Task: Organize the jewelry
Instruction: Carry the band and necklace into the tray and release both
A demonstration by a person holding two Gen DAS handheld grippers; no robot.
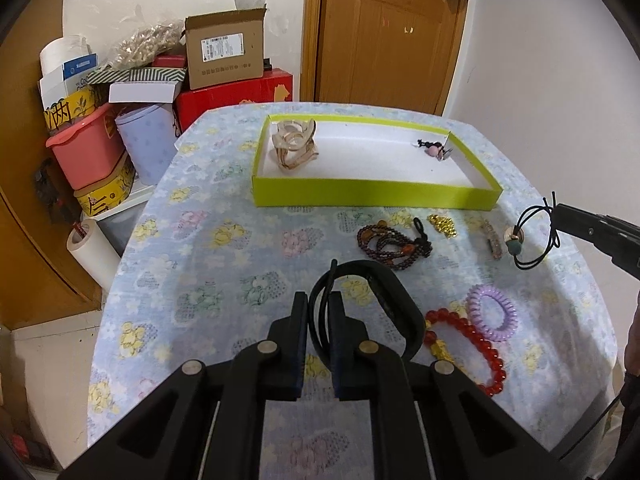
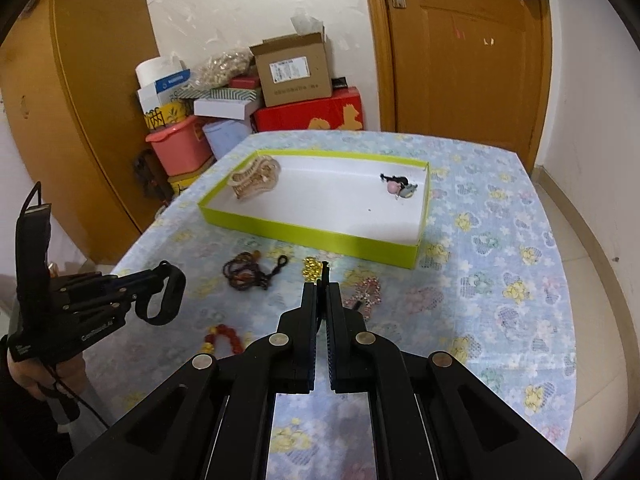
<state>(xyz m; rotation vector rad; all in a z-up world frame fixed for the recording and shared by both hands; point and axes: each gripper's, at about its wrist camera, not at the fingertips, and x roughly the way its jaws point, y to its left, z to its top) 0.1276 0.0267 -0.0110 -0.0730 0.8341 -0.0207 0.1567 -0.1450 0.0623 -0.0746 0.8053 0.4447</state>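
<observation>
The counter (image 1: 208, 248), covered by a floral cloth, fills the frame centre. A lime-green tray (image 1: 376, 194) is seen at upper centre, holding a beige hair claw clip (image 1: 294, 144). The left claw (image 1: 319, 320) is clamped on a black band (image 1: 394, 312) at lower centre. The right claw (image 1: 554, 214), at right edge, is closed on a thin black hair tie (image 1: 528, 240). No label writing can be read.
</observation>
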